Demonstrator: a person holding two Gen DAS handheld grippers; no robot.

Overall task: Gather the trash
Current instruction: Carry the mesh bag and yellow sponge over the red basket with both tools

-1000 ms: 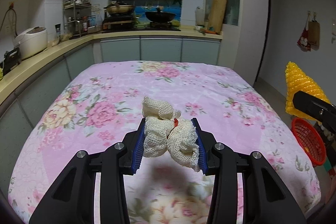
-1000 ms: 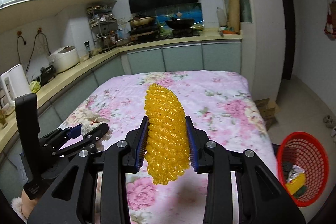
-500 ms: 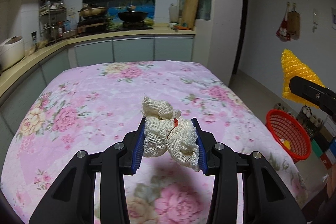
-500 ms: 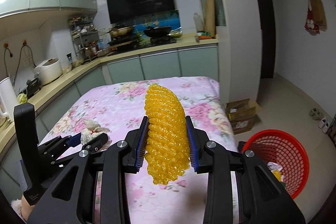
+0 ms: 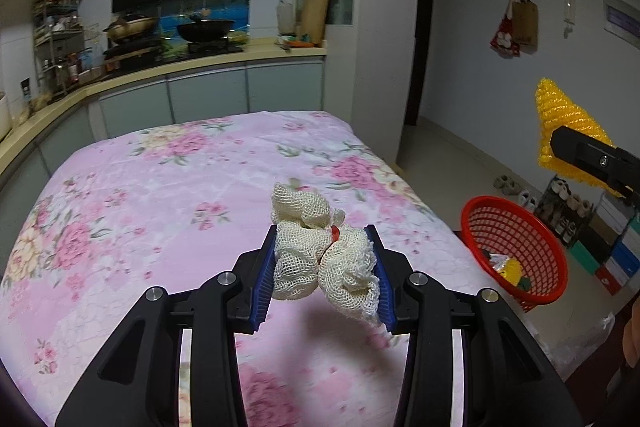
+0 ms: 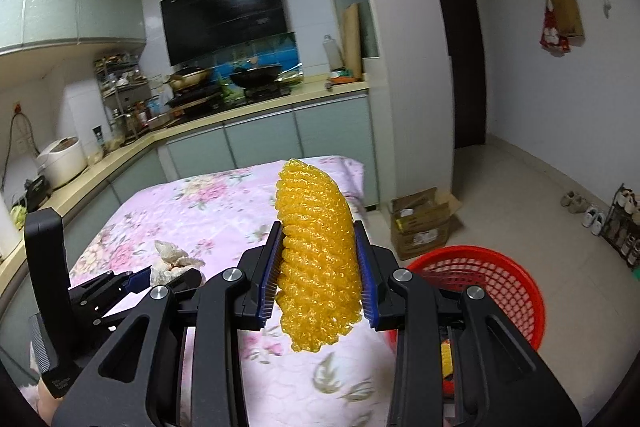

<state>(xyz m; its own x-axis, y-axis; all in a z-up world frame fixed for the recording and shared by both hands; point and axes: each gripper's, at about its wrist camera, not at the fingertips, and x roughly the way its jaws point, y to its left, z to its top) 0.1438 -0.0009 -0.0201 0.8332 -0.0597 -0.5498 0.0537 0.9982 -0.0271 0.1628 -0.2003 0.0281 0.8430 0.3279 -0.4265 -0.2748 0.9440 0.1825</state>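
Observation:
My left gripper (image 5: 325, 277) is shut on a crumpled cream mesh net (image 5: 320, 251) with a small red tie, held above the pink floral cloth (image 5: 160, 195). My right gripper (image 6: 318, 273) is shut on a yellow foam net (image 6: 316, 259), which also shows at the right edge of the left wrist view as the yellow net (image 5: 560, 119). A red basket (image 5: 516, 251) stands on the floor right of the table, with some scraps inside. In the right wrist view the red basket (image 6: 484, 279) lies low and to the right, close past my fingers. The left gripper (image 6: 160, 273) with its cream net appears at lower left there.
A kitchen counter (image 5: 200, 67) with pans and a rack runs behind the table. A cardboard box (image 6: 424, 223) sits on the floor beyond the table's corner. Shoes and a shoe rack (image 6: 624, 223) line the right wall. Stacked coloured boxes (image 5: 616, 259) stand behind the basket.
Both grippers have swung to the right with their nets still held. The red basket has come further into view and nearer in both views.

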